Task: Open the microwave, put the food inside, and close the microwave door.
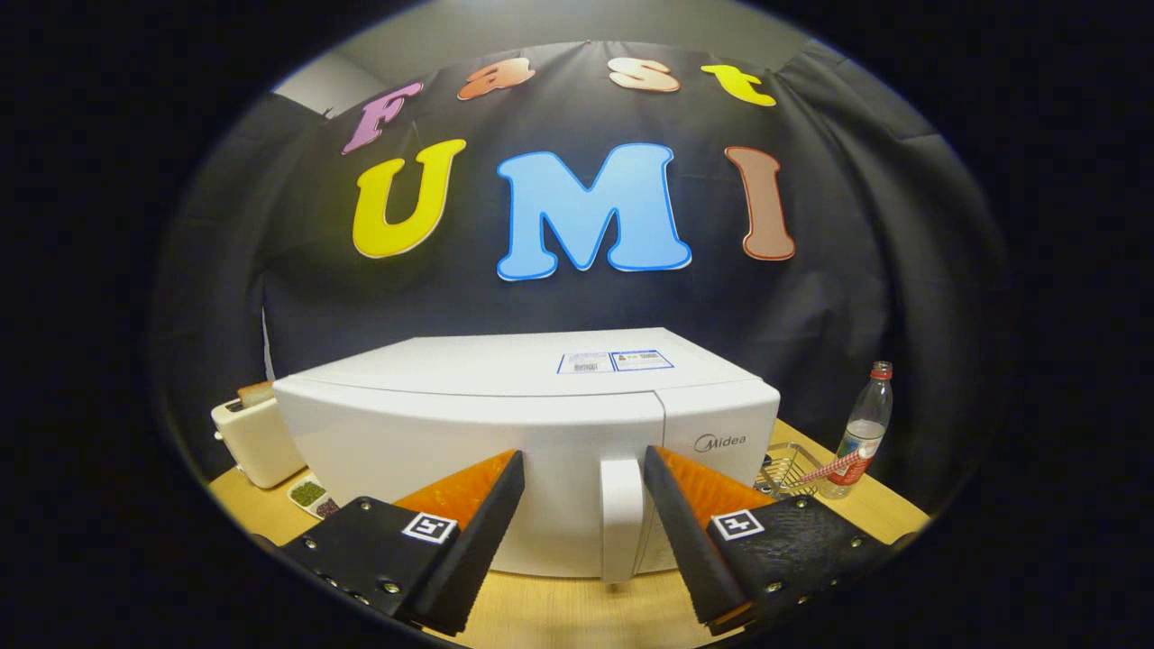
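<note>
- Now your gripper [583, 482] gaped wide, the microwave [505, 424] door handle [621, 518] between its fingers, untouched.
- Closing off-centre could have slipped off that handle.

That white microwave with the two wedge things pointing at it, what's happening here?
A person is holding a two-finger gripper up to the microwave on the wooden table. Its fingers are open, and the door handle stands between them, nearer the right one, not yet gripped. The door looks closed. A toaster sits to the microwave's left, a small dish in front of it, and a wire basket and plastic bottle to the right.
</note>
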`<act>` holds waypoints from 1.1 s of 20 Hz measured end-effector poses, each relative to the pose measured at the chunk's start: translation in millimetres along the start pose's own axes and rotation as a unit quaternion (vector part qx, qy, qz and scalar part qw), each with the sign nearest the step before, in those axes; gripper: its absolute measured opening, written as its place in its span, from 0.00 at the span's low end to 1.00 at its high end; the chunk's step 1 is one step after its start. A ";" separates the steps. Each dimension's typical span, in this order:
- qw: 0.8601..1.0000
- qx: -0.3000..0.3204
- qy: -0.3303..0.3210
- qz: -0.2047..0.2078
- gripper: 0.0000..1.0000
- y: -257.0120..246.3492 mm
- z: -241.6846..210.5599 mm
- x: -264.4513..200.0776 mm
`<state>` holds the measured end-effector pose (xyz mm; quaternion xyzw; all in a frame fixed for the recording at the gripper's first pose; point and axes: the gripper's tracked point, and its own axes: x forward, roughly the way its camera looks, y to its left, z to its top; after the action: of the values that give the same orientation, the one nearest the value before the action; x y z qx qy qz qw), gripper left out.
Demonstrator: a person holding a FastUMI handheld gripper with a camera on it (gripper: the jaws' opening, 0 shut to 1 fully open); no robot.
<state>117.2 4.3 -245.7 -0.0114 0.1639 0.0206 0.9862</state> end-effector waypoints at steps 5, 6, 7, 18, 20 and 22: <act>1.000 -0.018 0.015 0.008 0.87 -1.2 -20.6 2.1; 0.999 -0.013 0.030 0.014 0.87 -1.6 -30.1 4.0; 0.999 -0.007 0.040 0.017 0.87 -2.6 -36.0 3.9; 0.998 0.012 0.054 -0.014 0.20 -17.6 -42.5 5.9; 0.997 0.025 0.069 -0.006 0.19 -16.5 -43.9 4.8; 0.996 0.043 0.076 -0.001 0.19 -16.6 -44.1 5.0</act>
<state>108.4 -13.4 -288.7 0.0290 0.2392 0.0116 0.9705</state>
